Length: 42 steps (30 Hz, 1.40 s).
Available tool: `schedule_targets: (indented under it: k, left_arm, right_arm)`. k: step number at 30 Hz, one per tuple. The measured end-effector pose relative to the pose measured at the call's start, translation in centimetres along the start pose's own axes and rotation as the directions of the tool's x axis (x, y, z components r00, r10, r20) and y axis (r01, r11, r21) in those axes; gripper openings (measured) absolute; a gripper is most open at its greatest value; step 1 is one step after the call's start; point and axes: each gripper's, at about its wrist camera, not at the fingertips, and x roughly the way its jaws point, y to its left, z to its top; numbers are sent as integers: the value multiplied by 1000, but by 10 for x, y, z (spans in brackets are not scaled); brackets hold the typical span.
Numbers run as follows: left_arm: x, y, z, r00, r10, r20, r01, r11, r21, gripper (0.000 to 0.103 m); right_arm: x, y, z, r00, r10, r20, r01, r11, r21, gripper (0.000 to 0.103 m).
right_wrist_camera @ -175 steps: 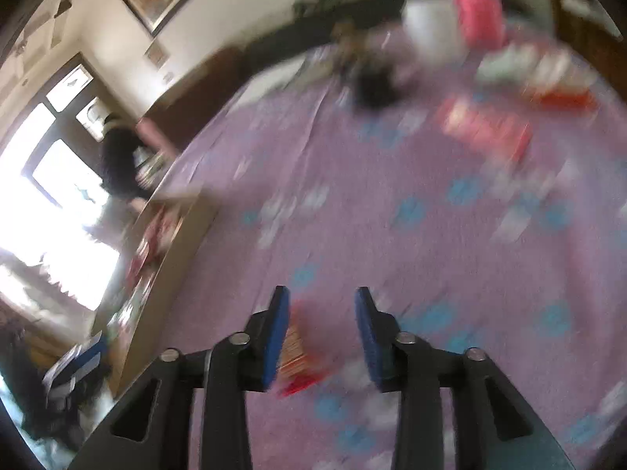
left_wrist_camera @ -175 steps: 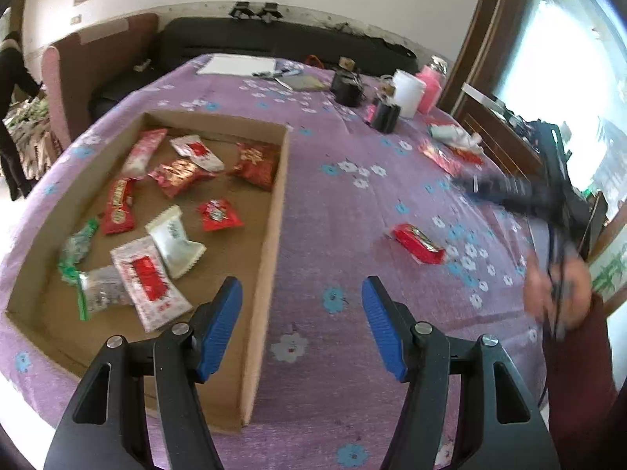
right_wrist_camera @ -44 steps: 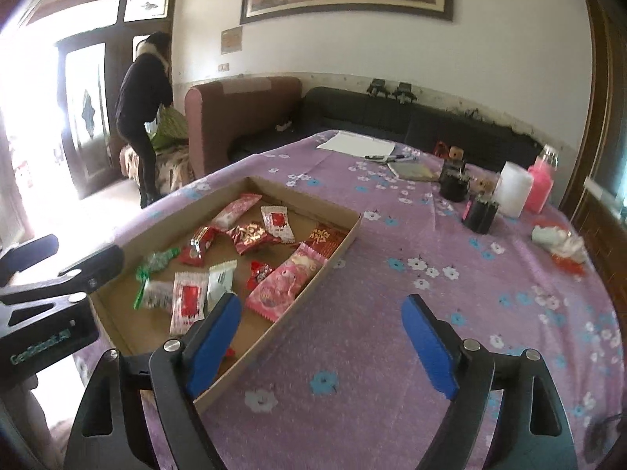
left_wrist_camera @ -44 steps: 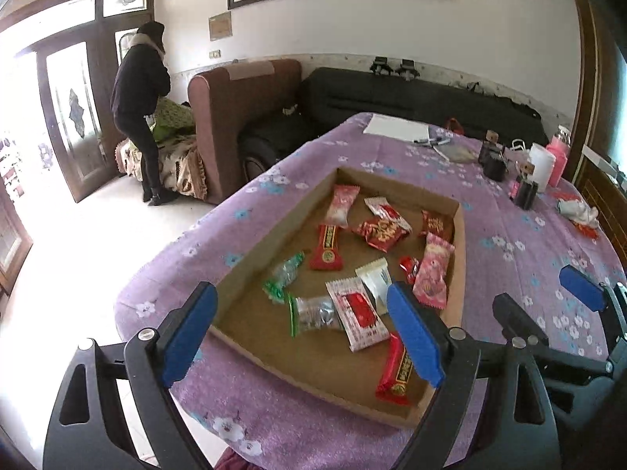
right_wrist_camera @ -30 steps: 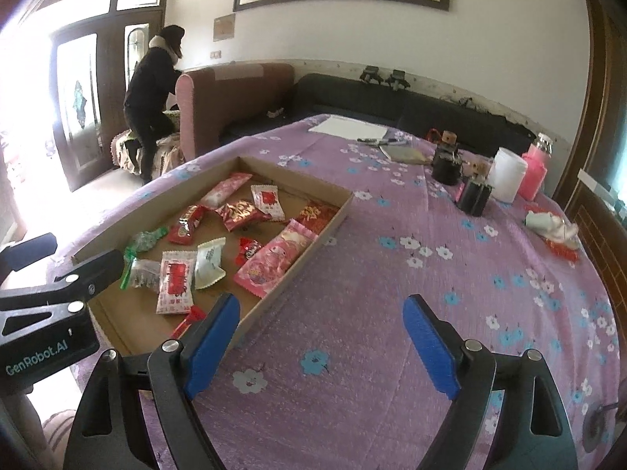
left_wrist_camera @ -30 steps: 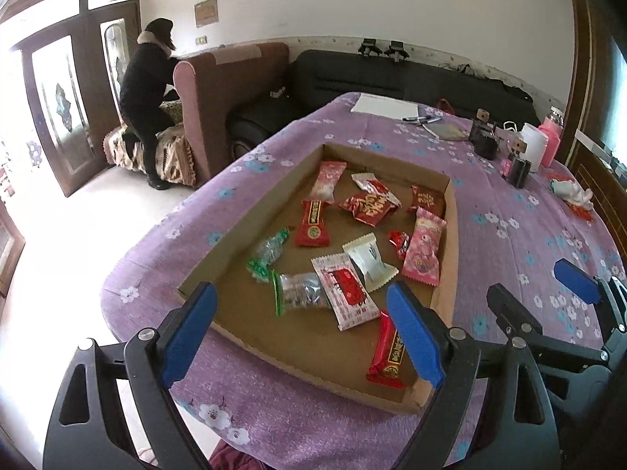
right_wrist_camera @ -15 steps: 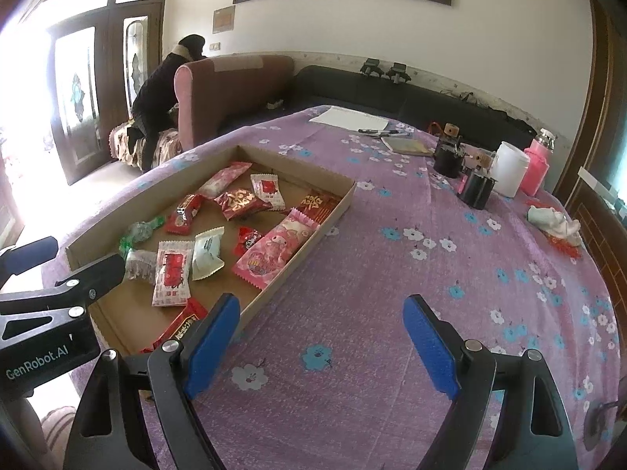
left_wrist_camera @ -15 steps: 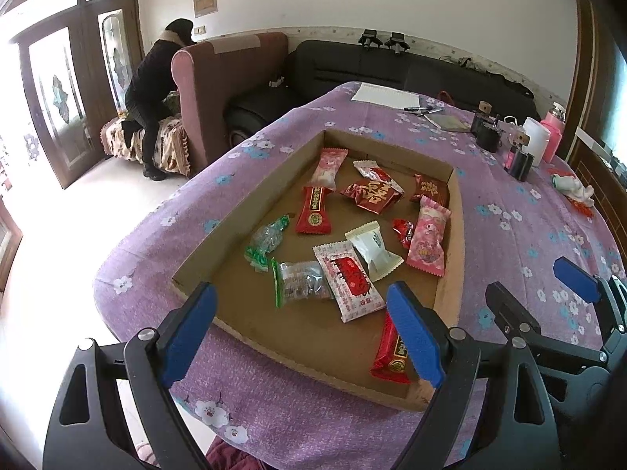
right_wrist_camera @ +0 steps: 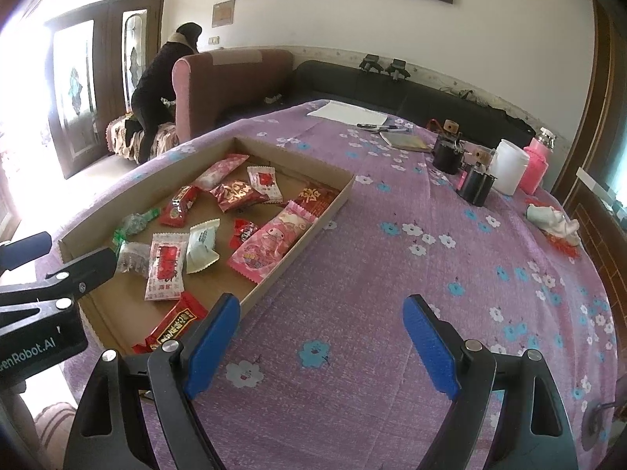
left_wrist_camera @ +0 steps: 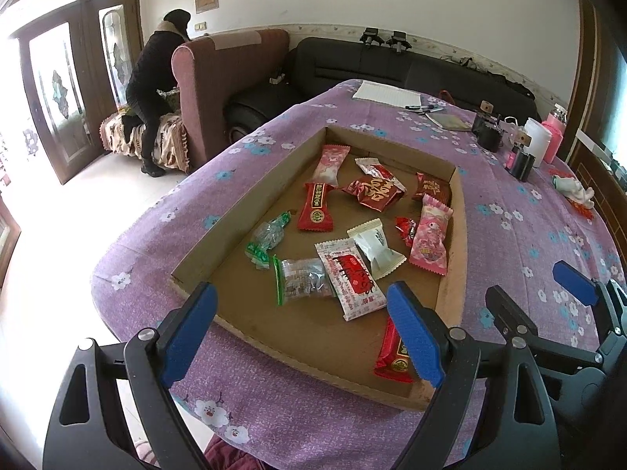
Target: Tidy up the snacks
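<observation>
A shallow cardboard tray [left_wrist_camera: 456,235] [right_wrist_camera: 298,243] lies on the purple flowered tablecloth and holds several wrapped snacks. Among them are a pink packet [left_wrist_camera: 430,241] [right_wrist_camera: 270,244], a red bar [left_wrist_camera: 395,354] [right_wrist_camera: 172,327] at the near corner, a white-and-red packet [left_wrist_camera: 350,278] and a white packet [left_wrist_camera: 376,246]. My left gripper [left_wrist_camera: 301,333] is open and empty, above the tray's near edge. My right gripper [right_wrist_camera: 321,346] is open and empty, over bare cloth right of the tray. It also shows in the left wrist view [left_wrist_camera: 540,293].
At the table's far right stand black holders [right_wrist_camera: 476,188], a white cup [right_wrist_camera: 509,172], a pink bottle [right_wrist_camera: 535,168] and a crumpled white tissue [right_wrist_camera: 552,217]. Papers and pens [right_wrist_camera: 348,115] lie at the far edge. A sofa, an armchair and a person [right_wrist_camera: 156,86] are beyond the table.
Both grippers have eased slightly forward and lower over the table. Both stay open and empty. The snacks have not moved since half a second ago.
</observation>
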Motion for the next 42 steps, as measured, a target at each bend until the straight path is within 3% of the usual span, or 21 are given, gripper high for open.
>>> schedule_targets:
  k: [16, 30, 38, 42]
  left_arm:
    - [5, 1, 0, 1000, -13, -21, 12, 1000, -9, 89]
    - [-13, 52, 11, 993, -7, 122, 27, 985, -168, 89]
    - [-3, 77, 9, 992, 16, 129, 12, 977, -212, 89]
    - [-3, 92, 8, 988, 39, 146, 0, 967, -253, 89]
  right_arm:
    - [6, -10, -5, 1000, -14, -22, 15, 1000, 21, 87]
    - [10, -37, 27, 996, -93, 18, 92, 994, 53, 87]
    - [47, -10, 58, 995, -87, -40, 86, 996, -16, 87]
    - [57, 27, 64, 998, -54, -43, 50, 994, -95, 87]
